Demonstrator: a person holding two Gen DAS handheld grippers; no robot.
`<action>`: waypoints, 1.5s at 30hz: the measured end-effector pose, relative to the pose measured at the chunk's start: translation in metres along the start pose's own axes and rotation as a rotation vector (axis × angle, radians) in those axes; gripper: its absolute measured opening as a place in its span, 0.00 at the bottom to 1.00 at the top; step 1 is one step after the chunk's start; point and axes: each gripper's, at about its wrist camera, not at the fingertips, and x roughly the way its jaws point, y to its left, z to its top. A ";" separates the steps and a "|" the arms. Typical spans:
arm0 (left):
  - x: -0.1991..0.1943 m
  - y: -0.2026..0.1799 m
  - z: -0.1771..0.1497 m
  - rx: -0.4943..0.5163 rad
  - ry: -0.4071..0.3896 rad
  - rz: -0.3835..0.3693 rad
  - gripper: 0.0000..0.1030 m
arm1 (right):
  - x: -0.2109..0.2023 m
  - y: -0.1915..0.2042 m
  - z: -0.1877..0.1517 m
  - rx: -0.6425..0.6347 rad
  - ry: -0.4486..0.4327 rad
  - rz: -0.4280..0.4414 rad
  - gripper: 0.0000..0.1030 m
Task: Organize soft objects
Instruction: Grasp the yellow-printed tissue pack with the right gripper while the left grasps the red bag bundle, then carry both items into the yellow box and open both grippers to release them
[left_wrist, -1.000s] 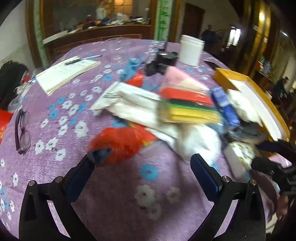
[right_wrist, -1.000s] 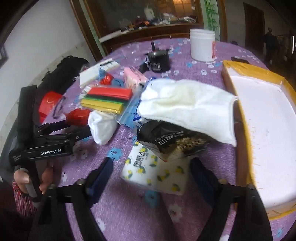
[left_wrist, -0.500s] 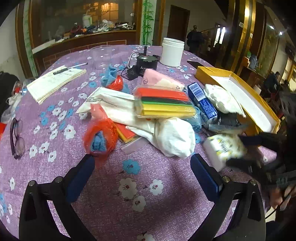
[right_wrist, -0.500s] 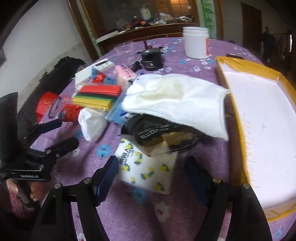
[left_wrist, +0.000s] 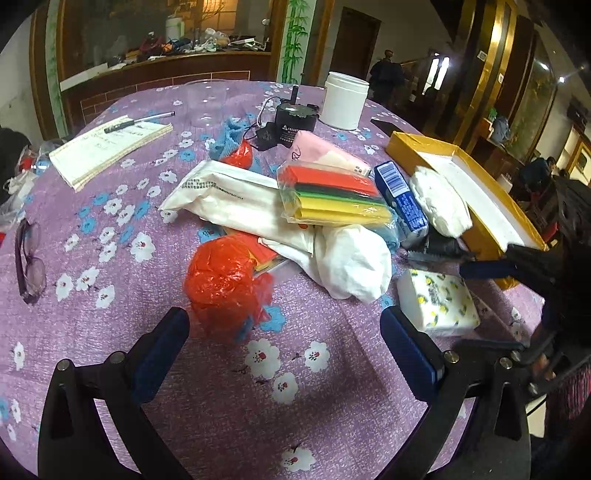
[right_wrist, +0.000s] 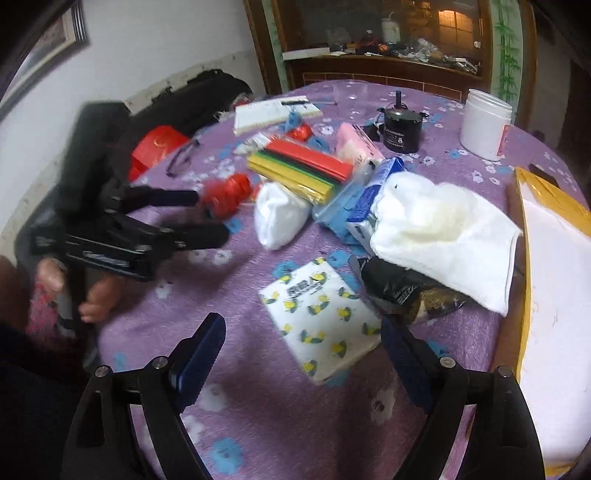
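Clutter fills the middle of the surface (left_wrist: 110, 280) in the left wrist view, a heap of soft goods waiting to be sorted, probably into the yellow box (left_wrist: 476, 195) at the right edge. The left hand-held gripper (left_wrist: 284, 343) hangs released over the near edge, nothing between its jaws; the red bag (left_wrist: 221, 284) lies just beyond its left finger, crumpled into a ball with no clear long axis. Behind it the white pack (left_wrist: 236, 199) runs from the left toward the centre, and the coloured pack (left_wrist: 328, 195) lies across its right end, long axis pointing toward the box. A white bundle (left_wrist: 354, 266) sits near the centre. The tissue pack (left_wrist: 439, 302) lies flat toward the near right edge, with the right hand-held gripper (left_wrist: 480, 269) reaching in over it from the right.

From the right wrist view, the right hand-held gripper (right_wrist: 299, 350) stands released, its jaws having just been opening, and the tissue pack (right_wrist: 321, 317) lies on the surface between and ahead of them, untouched. It sits skewed, one corner toward the near edge, long axis running from far left to near right. The white towel (right_wrist: 443, 236) drapes over a black packet (right_wrist: 406, 291) beside the box (right_wrist: 546, 199). The pack looks like the next pick; the skew likely calls for a wrist roll to square the jaws to it.
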 end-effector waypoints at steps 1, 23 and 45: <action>0.000 0.000 0.000 0.010 -0.003 0.013 1.00 | 0.003 0.001 0.000 -0.007 0.004 -0.010 0.85; 0.028 0.028 0.009 -0.076 0.053 0.187 0.33 | 0.011 -0.014 -0.003 0.049 -0.099 0.025 0.52; -0.023 -0.084 0.062 0.110 -0.063 -0.033 0.33 | -0.088 -0.072 0.003 0.247 -0.383 0.017 0.51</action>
